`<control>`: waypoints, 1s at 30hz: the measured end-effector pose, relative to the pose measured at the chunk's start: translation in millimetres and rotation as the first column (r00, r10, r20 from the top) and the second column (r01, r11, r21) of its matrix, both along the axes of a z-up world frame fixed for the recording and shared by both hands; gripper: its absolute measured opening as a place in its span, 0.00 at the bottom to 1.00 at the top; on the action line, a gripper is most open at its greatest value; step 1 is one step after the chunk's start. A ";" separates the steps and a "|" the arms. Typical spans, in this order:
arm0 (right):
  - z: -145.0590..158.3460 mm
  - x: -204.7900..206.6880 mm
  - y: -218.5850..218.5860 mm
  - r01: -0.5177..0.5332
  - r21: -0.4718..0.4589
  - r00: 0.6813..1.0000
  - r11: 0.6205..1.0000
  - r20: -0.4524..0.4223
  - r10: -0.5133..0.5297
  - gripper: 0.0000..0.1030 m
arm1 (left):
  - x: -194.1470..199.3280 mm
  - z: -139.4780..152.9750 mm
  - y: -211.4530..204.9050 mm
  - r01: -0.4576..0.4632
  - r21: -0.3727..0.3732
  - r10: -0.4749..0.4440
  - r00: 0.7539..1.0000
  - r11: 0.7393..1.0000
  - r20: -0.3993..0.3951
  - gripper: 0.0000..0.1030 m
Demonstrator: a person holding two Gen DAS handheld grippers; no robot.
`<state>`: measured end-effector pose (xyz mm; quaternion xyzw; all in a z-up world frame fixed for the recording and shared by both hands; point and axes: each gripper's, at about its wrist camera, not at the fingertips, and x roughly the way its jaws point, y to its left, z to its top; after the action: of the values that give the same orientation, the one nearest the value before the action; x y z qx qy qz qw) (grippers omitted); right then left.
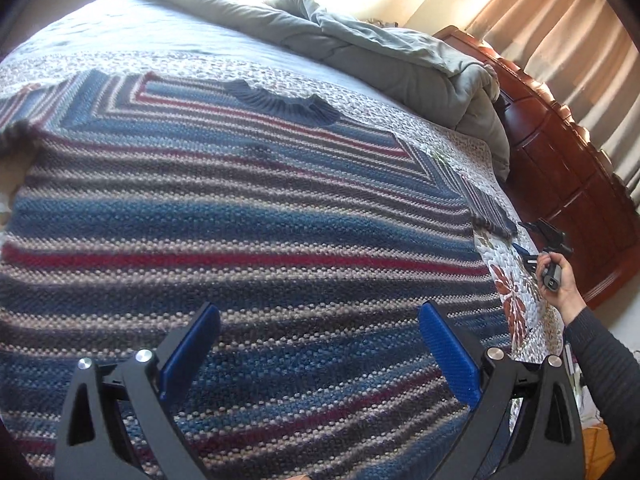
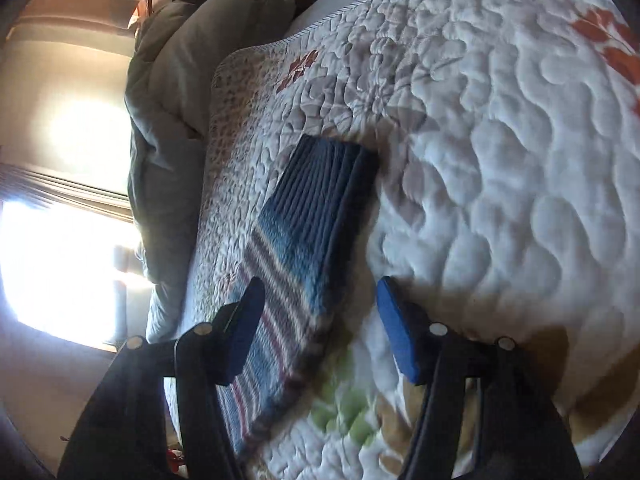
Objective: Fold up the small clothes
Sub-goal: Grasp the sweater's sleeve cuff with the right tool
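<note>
Both open: left gripper (image 1: 316, 344) above striped sweater (image 1: 224, 208) body, right gripper (image 2: 320, 320) straddling its sleeve (image 2: 308, 216), pads clear.

Seeing chunky rough knit wool sweater (image 1: 240, 216); puffy stitched cotton quilt (image 2: 500, 168), matt; glossy carved wood headboard (image 1: 560, 152); my gripper pads (image 1: 448, 352) ribbed matt plastic.

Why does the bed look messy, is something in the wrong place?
Only a little. The striped sweater lies flat and neat on the quilt. The grey comforter is bunched in a heap at the far end of the bed, not spread out. Nothing looks spilled or torn.
</note>
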<state>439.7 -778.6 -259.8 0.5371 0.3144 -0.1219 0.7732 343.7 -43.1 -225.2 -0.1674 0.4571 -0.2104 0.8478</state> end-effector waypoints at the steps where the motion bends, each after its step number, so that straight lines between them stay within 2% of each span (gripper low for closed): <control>1: -1.0 3.7 0.0 -0.001 -0.001 1.000 1.000 -0.004 0.001 0.58 | -0.8 -1.3 0.0 0.004 -0.001 -0.004 1.000 1.000 0.002 0.97; 5: 0.7 27.9 -2.9 -0.009 -0.027 1.000 1.000 -0.010 0.009 0.64 | -1.1 -5.5 3.1 0.006 -0.012 -0.006 1.000 1.000 0.021 0.97; 8: 4.5 28.3 -1.0 -0.008 -0.041 1.000 0.999 -0.008 0.007 0.63 | 0.5 -10.6 7.2 -0.002 -0.029 0.003 1.000 1.000 0.023 0.97; 10: 6.4 31.0 0.7 -0.014 -0.053 1.000 0.998 -0.024 0.012 0.56 | -0.1 -13.9 9.2 -0.005 -0.040 0.006 1.000 0.999 0.026 0.97; 11: 7.2 33.4 0.6 -0.015 -0.053 1.000 0.998 -0.028 0.014 0.45 | -0.7 -15.2 9.5 -0.004 -0.040 0.005 1.000 0.999 0.030 0.97; 12: 8.6 33.2 1.1 -0.022 -0.047 0.999 0.999 -0.027 0.020 0.26 | -1.7 -15.7 9.0 -0.001 -0.035 0.002 0.999 0.999 0.035 0.97; 14: 15.4 34.0 4.4 -0.041 -0.078 0.999 0.996 -0.034 0.039 0.14 | -3.4 -15.2 6.6 0.006 -0.016 -0.005 0.999 1.000 0.048 0.97; 21: 54.8 40.6 31.9 -0.098 -0.213 0.995 0.972 -0.023 0.096 0.11 | -5.3 -9.7 8.3 0.011 -0.028 -0.009 0.998 1.000 0.064 0.97; 30: 131.0 52.2 103.6 -0.174 -0.371 0.980 0.912 0.024 0.197 0.10 | -11.6 0.3 17.8 0.005 -0.073 0.001 0.996 0.997 0.085 0.97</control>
<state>491.9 -675.0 -128.8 0.3542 0.3120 -0.0884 0.8771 332.1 -25.3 -224.8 -0.1887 0.4126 -0.2349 0.8596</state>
